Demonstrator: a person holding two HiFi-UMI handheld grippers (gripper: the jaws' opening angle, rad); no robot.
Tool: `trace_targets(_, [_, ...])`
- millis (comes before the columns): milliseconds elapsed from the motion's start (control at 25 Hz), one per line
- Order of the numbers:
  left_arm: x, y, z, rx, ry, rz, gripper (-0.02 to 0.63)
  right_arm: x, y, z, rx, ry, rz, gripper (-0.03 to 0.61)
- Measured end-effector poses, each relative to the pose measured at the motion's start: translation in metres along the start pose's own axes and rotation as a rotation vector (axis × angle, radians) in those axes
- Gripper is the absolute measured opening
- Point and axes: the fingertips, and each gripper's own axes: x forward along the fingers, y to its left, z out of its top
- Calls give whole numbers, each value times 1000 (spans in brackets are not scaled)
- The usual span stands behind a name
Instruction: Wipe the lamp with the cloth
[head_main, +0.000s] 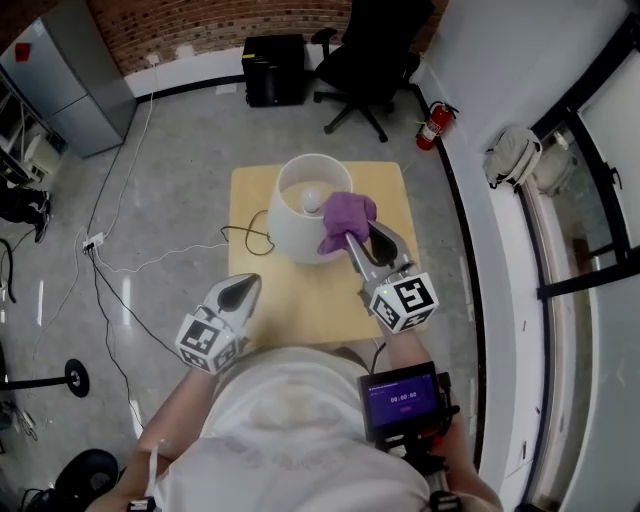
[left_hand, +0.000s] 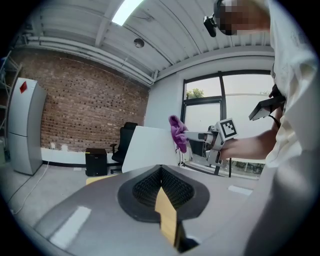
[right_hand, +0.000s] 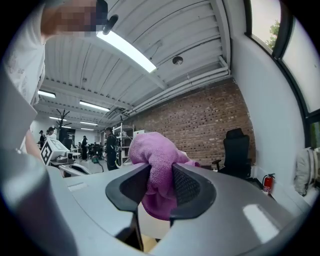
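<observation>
- Two hand-held grippers are seen over a small wooden surface (head_main: 300, 305) on a grey floor, in the head view of the person who holds them.
- One white lamp (head_main: 298, 225) stands toward the far side of the surface. Its open shade shows the bulb (head_main: 313, 200) inside, and a dark cord (head_main: 243, 236) loops off its left side across the wood.
- Clamped in the right gripper (head_main: 361, 234) is a bunched purple cloth (head_main: 347, 216). The pads press the fabric from both sides, and in the right gripper view folds bulge above and below the jaws.
- From the head view, the cloth sits at the near right rim of the lampshade, partly draped over the edge and apparently touching it. The left gripper view puts it at the shade's upper right corner.
- At the near left edge of the surface, well apart from the lamp, is the left gripper (head_main: 246, 286). Its jaws are brought together at the tips with nothing between them.
- Beyond the surface, a black office chair (head_main: 370, 50) and a black box (head_main: 273, 70) stand near the brick wall. A red fire extinguisher (head_main: 433, 125) rests by the white wall at right.
</observation>
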Motion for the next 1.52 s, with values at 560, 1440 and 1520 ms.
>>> trace_targets(560, [21, -5, -5, 10, 57, 57, 2, -3, -19, -100, 145, 170, 71, 144])
trace_targets(1440, [45, -20, 18, 10, 15, 95, 2, 3, -71, -51, 130, 100, 146, 141])
trace_targets(1520, [45, -19, 25, 11, -1, 115, 2, 14, -67, -25, 105, 63, 195, 141])
